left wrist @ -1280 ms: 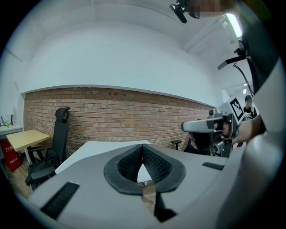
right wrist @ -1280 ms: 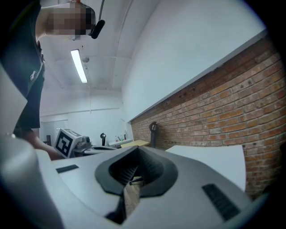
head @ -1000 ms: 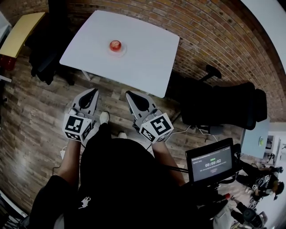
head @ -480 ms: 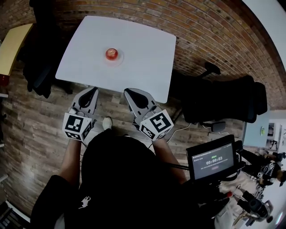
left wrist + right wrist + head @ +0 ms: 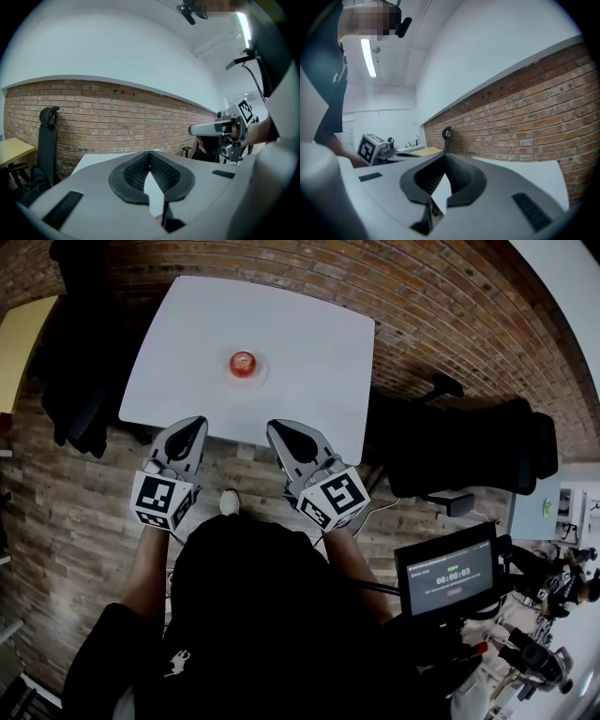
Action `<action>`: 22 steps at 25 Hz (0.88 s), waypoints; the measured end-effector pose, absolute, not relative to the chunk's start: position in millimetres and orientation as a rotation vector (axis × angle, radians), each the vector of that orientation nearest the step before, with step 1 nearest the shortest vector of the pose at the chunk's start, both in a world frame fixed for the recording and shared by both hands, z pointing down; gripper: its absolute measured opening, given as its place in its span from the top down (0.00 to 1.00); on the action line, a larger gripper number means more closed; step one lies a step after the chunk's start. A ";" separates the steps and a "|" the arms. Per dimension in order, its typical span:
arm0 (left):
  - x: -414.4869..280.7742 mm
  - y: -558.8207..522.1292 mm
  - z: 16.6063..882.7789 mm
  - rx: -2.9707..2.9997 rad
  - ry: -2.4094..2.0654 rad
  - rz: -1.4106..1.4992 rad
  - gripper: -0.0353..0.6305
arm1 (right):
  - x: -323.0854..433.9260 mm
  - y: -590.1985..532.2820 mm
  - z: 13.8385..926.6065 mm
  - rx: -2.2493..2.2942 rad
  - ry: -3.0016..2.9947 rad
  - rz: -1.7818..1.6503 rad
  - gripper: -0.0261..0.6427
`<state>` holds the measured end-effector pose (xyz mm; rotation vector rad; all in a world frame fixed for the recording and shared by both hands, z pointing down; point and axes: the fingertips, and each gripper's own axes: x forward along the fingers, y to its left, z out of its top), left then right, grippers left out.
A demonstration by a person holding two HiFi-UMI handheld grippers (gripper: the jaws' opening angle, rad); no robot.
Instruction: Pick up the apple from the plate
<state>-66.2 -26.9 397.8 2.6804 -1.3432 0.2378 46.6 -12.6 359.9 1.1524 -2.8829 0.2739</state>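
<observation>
In the head view a red apple sits on a small pale plate near the middle of a white table. Both grippers are held side by side at the table's near edge, well short of the apple. My left gripper is shut and holds nothing, and so does my right gripper. In the left gripper view the shut jaws point over the table top, and the right gripper shows alongside. The right gripper view shows its shut jaws. Neither gripper view shows the apple.
A brick wall runs behind the table. One black office chair stands at the table's right and another at its left. A yellow table is at far left. A small screen hangs by the person's right side. The floor is wooden.
The person has stepped toward the table. Both grippers, still shut, have moved forward from over the floor to the table's near edge.
</observation>
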 end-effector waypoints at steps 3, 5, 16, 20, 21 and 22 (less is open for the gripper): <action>-83.0 -35.8 418.0 2.692 -1.327 0.221 0.94 | 30.1 -20.5 376.6 1.163 -2.858 0.249 0.96; -95.8 -40.8 424.5 2.704 -1.333 0.226 0.94 | 20.0 -23.5 382.0 1.178 -2.843 0.244 0.96; -127.1 -56.3 419.9 2.680 -1.255 0.227 0.94 | 5.8 -38.7 366.5 1.257 -2.768 0.270 0.96; -133.4 -59.0 423.1 2.673 -1.263 0.222 0.94 | 6.9 -38.9 367.9 1.254 -2.731 0.271 0.96; -133.2 -57.7 425.3 2.666 -1.254 0.220 0.94 | 7.1 -39.8 367.2 1.253 -2.724 0.267 0.96; -133.6 -56.6 427.4 2.659 -1.249 0.219 0.94 | 6.3 -40.8 366.4 1.250 -2.719 0.264 0.96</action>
